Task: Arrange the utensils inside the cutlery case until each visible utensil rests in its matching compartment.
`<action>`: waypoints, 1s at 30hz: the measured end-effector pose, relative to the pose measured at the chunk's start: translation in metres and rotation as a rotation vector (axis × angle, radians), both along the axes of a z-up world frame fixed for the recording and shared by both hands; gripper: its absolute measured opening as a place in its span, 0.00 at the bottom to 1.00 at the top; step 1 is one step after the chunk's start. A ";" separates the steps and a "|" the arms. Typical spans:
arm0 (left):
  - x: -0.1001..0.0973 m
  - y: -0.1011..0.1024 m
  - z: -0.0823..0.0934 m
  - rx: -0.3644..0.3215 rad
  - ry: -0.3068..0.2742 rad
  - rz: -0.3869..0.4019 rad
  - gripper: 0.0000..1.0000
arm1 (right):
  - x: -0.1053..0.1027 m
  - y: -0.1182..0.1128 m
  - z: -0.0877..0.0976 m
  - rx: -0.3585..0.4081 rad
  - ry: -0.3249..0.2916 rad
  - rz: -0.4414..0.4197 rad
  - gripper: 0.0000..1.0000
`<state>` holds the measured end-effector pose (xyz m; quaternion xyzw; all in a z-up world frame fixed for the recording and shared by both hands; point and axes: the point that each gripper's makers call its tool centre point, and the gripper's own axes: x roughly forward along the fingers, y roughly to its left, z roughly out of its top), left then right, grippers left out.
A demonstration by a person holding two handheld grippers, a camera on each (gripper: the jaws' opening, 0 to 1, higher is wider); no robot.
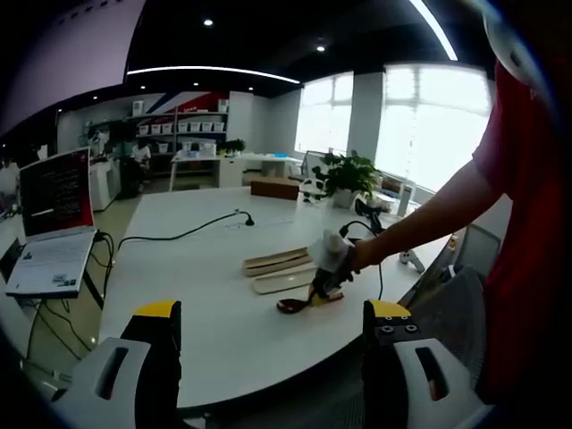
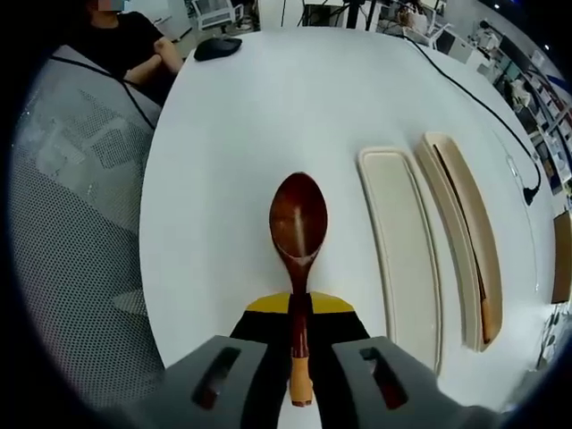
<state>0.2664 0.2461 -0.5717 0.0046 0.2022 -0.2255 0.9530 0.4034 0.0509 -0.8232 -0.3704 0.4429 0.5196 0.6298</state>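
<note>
White table (image 2: 223,125) holds a case (image 2: 465,241) and lid (image 2: 402,241); right gripper (image 2: 299,344) clamps a spoon (image 2: 298,223), left gripper (image 1: 268,344) jaws apart.

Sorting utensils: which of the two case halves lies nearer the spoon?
The shallow cream half, empty, beside the spoon held in the right tongs; the deeper half lies beyond.
</note>
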 end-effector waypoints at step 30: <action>-0.003 0.000 0.003 0.001 -0.014 -0.001 0.85 | 0.004 -0.001 0.019 0.011 -0.034 0.024 0.01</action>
